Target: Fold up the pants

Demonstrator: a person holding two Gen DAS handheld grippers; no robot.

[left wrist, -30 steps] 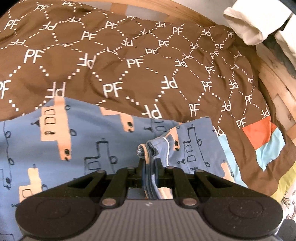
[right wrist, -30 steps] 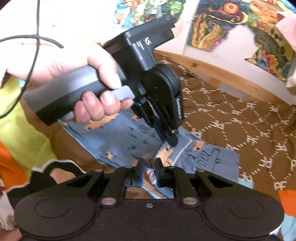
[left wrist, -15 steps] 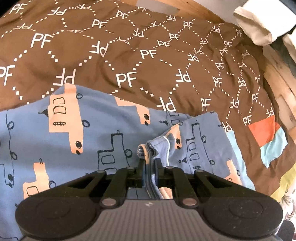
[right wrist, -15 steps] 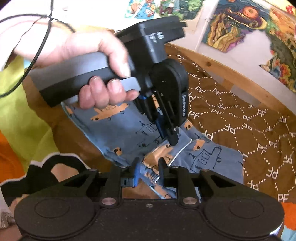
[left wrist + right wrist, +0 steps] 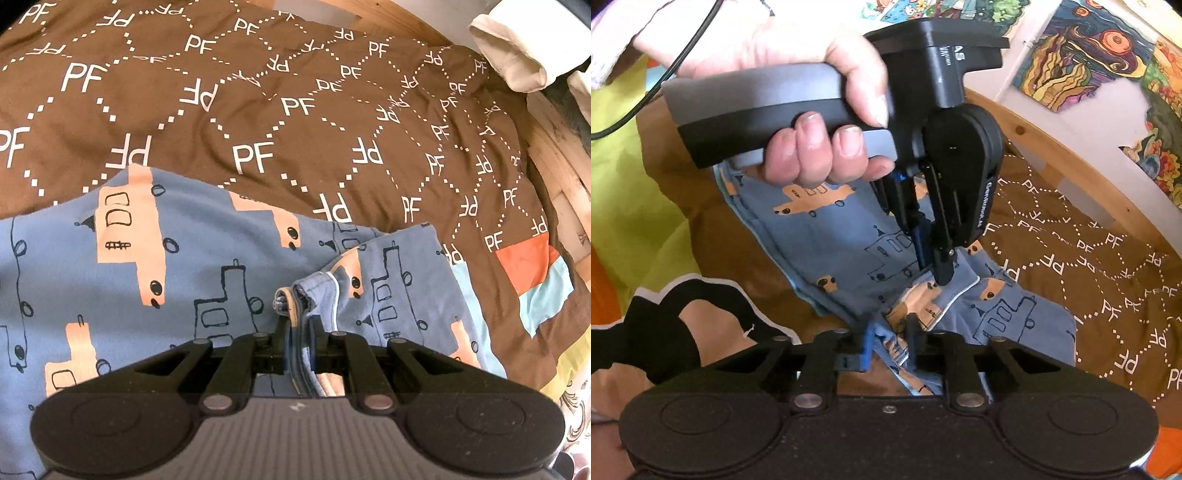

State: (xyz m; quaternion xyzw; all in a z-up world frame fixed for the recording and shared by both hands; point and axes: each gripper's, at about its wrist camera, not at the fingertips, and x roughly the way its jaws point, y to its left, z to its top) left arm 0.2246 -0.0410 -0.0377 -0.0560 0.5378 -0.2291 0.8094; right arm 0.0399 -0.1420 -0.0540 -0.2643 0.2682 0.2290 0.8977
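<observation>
The blue pants (image 5: 184, 266), printed with orange vehicles, lie on a brown bedspread (image 5: 295, 110). My left gripper (image 5: 300, 332) is shut on a bunched fold of the pants near their right end. In the right wrist view a hand (image 5: 812, 74) holds that left gripper (image 5: 936, 271), which points down into the pants (image 5: 842, 236). My right gripper (image 5: 889, 338) sits just in front of it at the near edge of the cloth. Its jaws are closing, and the pants' hem is pinched between them.
A wooden bed frame (image 5: 1052, 140) runs along the far side, with colourful posters (image 5: 1089, 55) on the wall above. White bedding (image 5: 513, 55) lies at the back right corner. A black cable (image 5: 665, 74) hangs at the left. Yellow-green and orange patches (image 5: 628, 147) border the bedspread.
The right gripper's jaws widened a little, then narrowed again on the hem, while it sank closer to the cloth. The left gripper kept its hold and barely moved.
</observation>
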